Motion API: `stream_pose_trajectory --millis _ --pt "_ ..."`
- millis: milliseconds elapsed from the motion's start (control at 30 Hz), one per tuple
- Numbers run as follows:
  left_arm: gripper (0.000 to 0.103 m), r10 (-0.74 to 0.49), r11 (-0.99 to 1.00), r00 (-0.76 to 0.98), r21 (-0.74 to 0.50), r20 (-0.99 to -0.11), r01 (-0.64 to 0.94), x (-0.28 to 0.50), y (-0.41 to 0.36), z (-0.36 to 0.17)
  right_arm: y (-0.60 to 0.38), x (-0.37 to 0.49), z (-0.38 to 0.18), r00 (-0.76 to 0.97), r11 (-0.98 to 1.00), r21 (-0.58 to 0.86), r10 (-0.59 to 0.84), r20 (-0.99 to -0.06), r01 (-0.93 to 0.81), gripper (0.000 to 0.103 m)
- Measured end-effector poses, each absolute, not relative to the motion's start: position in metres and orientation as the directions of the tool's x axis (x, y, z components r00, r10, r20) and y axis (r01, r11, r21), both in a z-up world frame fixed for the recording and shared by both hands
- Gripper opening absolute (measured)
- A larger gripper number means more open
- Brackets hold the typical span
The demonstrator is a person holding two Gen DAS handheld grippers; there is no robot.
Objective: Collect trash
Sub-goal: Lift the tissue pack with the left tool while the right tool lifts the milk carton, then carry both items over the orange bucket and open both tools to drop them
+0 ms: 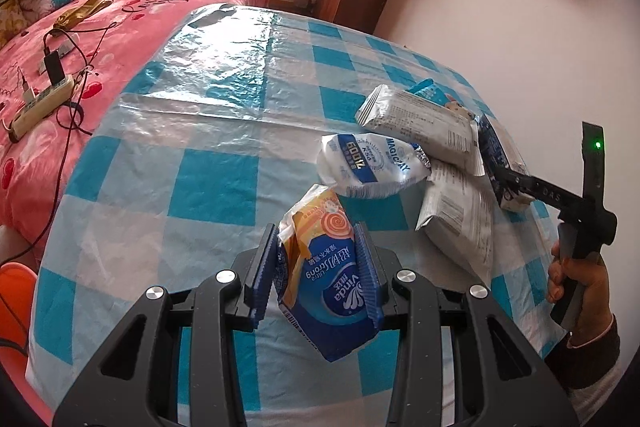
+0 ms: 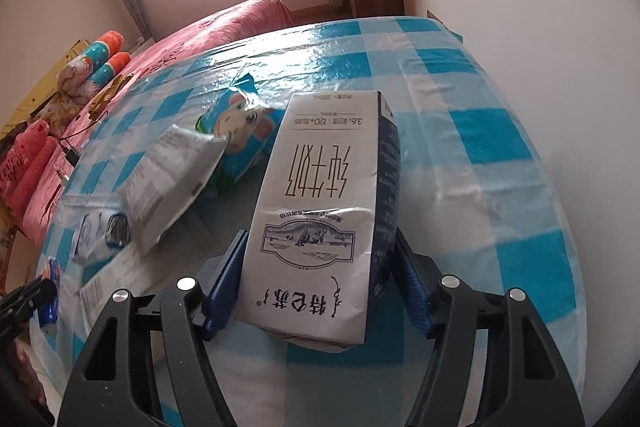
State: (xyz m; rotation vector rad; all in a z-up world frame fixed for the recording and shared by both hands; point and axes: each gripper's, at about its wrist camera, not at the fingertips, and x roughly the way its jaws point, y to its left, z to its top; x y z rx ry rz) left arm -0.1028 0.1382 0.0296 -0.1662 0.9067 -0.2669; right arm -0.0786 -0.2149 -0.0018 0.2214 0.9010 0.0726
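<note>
Left wrist view: left gripper (image 1: 320,267) clamps tissue pack (image 1: 320,279) above near edge of checked table (image 1: 208,187); far half bare; wrapper pile (image 1: 420,155) near right edge.

Right wrist view: right gripper (image 2: 320,283), tilted down, pads bracketing milk carton (image 2: 320,227); contact unclear; right side bare.

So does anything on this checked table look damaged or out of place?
Nothing spilled or broken. The litter is crumpled wrappers heaped on the table: a squashed white pouch and grey packets. The left gripper clamps a torn tissue pack; the milk carton sits between the right gripper fingers.
</note>
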Motion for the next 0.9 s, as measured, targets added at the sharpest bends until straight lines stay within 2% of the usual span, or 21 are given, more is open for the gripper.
stream_pose_trajectory --millis 300,600,900 --pt "0.040 -0.321 0.946 0.605 -0.273 -0.729 0.174 -0.114 0.149 0.034 -0.209 -0.114 0.003 0.641 0.979 0.204 0.147 -0.754 0.016 0.067" --pt "0.040 -0.326 0.944 0.625 -0.279 -0.710 0.175 -0.125 0.164 0.037 -0.201 -0.141 0.033 0.687 0.973 0.229 0.165 -0.708 0.002 0.067" --pt "0.040 -0.291 0.952 0.670 -0.278 -0.683 0.130 -0.138 0.194 0.048 -0.145 -0.143 0.068 0.676 0.946 0.281 0.312 -0.667 -0.160 0.067"
